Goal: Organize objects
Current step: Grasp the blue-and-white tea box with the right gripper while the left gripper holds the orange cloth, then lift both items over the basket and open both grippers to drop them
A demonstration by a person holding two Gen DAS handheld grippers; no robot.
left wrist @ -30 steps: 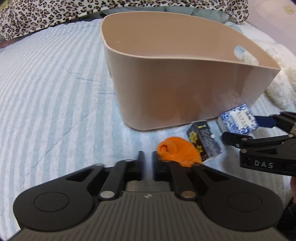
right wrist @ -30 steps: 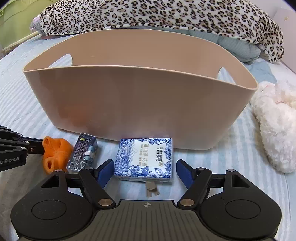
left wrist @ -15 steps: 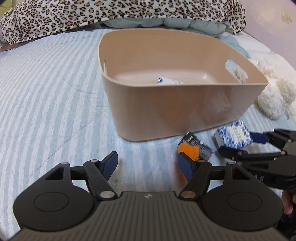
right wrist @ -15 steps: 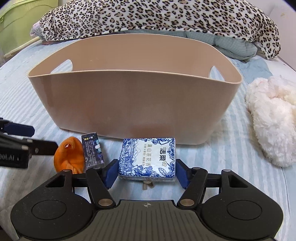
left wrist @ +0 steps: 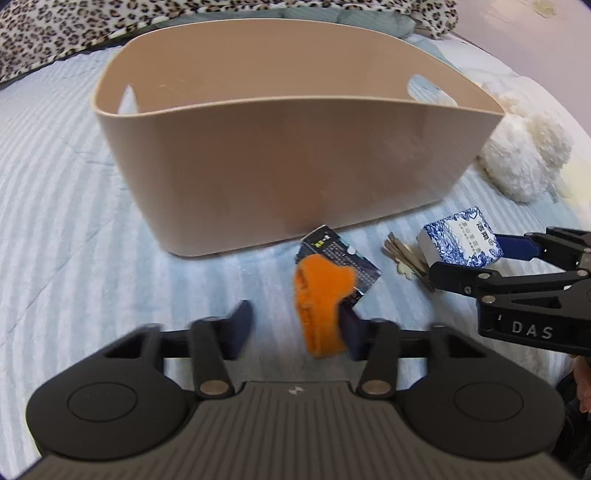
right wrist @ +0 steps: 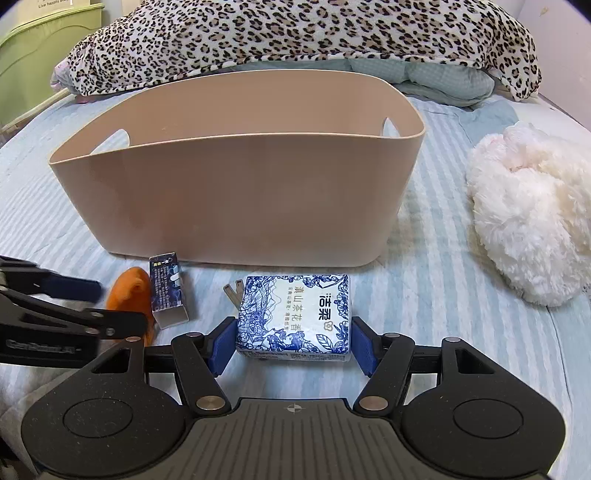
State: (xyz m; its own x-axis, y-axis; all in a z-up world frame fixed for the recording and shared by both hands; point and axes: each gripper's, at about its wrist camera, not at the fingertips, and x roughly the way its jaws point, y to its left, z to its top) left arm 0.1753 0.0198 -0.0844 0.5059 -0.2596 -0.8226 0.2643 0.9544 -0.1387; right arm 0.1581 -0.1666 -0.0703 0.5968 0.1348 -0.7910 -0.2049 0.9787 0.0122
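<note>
A smooth, matte beige plastic bin with rounded corners and cut-out handles is seen on a quilted bedspread striped in pale blue and white. Just in front of its near wall a glossy blue-and-white tissue pack is lain flat, a soft rectangular block whose long axis runs across the right wrist view, its printed face turned upward. It is bracketed by the right gripper — the blue pads are set close at both short ends, though whether they actually press cannot be told. Half a second ago the pack was framed in much the same way.

The left gripper is spread wide, and a soft, fuzzy orange object is seen against its right-hand pad, standing tall and narrow. A second ago these fingers were nearly together; since then they have been parted and brought in around the orange thing. Behind it a small dark printed carton is lain, one end toward the bin. Metal keys are partly hidden beside the pack — and a fluffy white plush is left well to the right, beneath a leopard-print blanket.
</note>
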